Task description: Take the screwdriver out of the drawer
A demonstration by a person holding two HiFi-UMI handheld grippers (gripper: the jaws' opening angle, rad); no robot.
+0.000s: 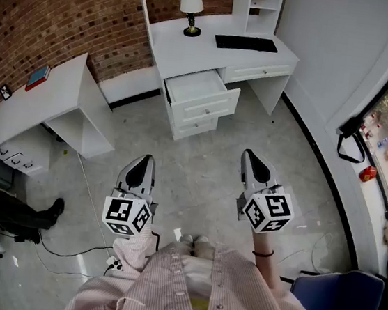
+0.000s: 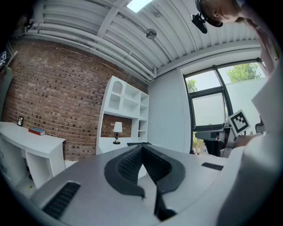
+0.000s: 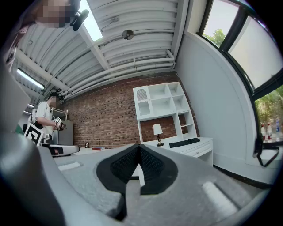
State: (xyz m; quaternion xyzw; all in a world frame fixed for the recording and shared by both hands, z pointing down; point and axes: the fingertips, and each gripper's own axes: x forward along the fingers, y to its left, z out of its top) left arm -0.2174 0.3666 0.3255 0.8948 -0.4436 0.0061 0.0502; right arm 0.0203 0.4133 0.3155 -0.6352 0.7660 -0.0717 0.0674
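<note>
The white desk (image 1: 192,56) stands across the room against the brick wall, its top drawer (image 1: 196,88) pulled open. I see no screwdriver; the inside of the drawer looks pale and bare from here. My left gripper (image 1: 144,159) and my right gripper (image 1: 249,154) are held level over the floor, well short of the desk, both pointing towards it. The left gripper (image 2: 142,146) is shut with nothing between its pads. The right gripper (image 3: 139,146) is shut too, and empty.
A lamp (image 1: 192,7) and a black keyboard (image 1: 246,43) sit on the desk. A second white table (image 1: 53,102) with a book (image 1: 38,77) stands at the left. A blue chair (image 1: 335,291) is at the lower right, and another person's shoe (image 1: 56,206) at the left. A cable (image 1: 93,205) runs across the floor.
</note>
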